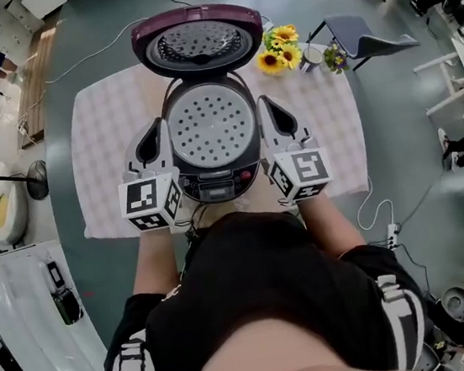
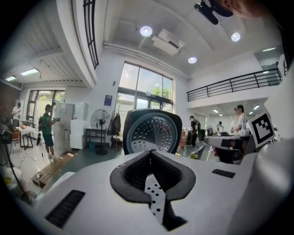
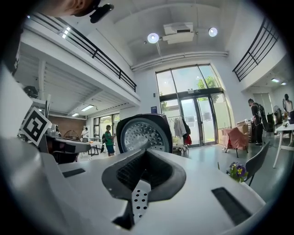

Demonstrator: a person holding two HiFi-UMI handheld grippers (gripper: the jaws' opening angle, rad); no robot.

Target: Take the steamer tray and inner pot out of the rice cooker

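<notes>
**A:** Why do we hold the left gripper (image 1: 158, 129) right beside the rice cooker (image 1: 215, 184)?

**B:** We want it next to the edge of the steamer tray (image 1: 211, 125), so it can lift that side. Its fingers (image 1: 153, 146) are pressed together with nothing in them. We only see a strip of the tray through the slit under them.

**A:** Where is the tray?

**B:** It lies flat in the top of the cooker, in the middle of the worktop (image 1: 104, 146). It is a thin, round, shiny metal plate full of little holes.

**A:** And the inner pot?

**B:** We cannot see it. We think it sits under the tray, so the tray has to come out first.

**A:** Why is the lid (image 1: 198, 40) standing up?

**B:** It is tipped back so the way up is free. It is dark purple outside and bumpy silver inside.

**A:** And the right gripper (image 1: 266, 108)?

**B:** It is just beside the cooker's other side, like a twin. Its fingers are closed too and hold nothing. We think both pairs must open before they can pinch the rim.

**A:** What are the fingers like?

**B:** They are smooth white shells with dark ribbed pads, which should help on slippery metal. The yellow sunflowers (image 1: 279, 49) stand at the back right, out of our way.
</notes>
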